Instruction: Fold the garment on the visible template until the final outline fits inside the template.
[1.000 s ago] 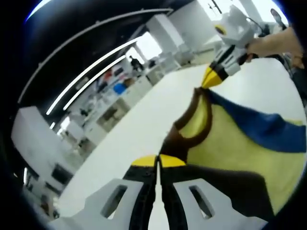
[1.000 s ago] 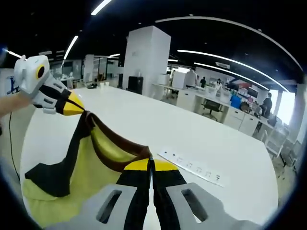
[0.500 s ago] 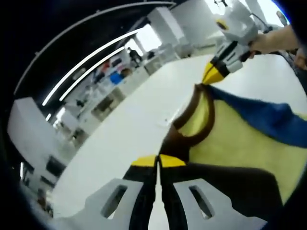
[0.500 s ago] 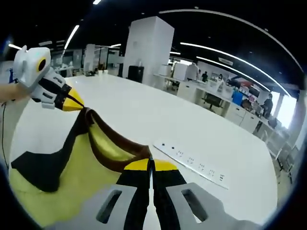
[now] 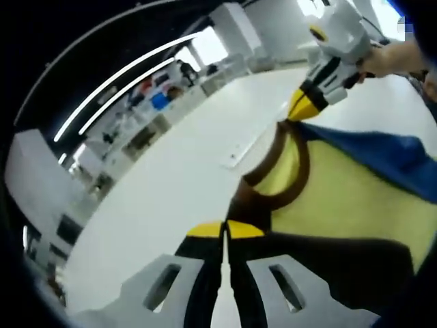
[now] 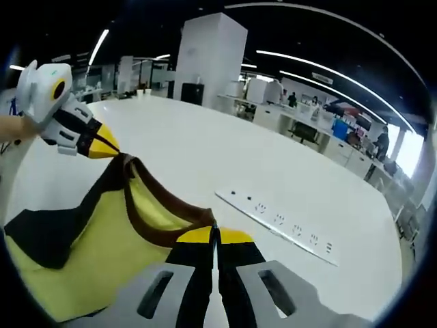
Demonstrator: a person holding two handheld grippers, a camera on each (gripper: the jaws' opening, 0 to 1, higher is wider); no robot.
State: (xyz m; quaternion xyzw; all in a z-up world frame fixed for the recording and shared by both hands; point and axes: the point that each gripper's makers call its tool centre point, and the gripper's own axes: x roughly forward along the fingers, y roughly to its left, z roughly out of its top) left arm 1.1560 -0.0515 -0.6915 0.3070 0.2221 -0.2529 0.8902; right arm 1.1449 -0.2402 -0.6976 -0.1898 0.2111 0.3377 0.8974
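Garment (image 5: 341, 198), yellow with brown collar and blue panel, hangs lifted over the white table (image 6: 205, 157). Left gripper (image 5: 225, 229) and right gripper (image 6: 214, 234) each clamp the collar. A power strip (image 6: 280, 220) lies far right.

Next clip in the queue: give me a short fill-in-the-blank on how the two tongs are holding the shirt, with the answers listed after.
1. Both the left tongs and the right tongs are ____ on the garment.
2. Each grips the shirt at its brown ____.
3. The body of the shirt is mostly ____ in colour.
4. The long white strip with small dark marks lies on the white ____.

Missing words: shut; collar; yellow; table
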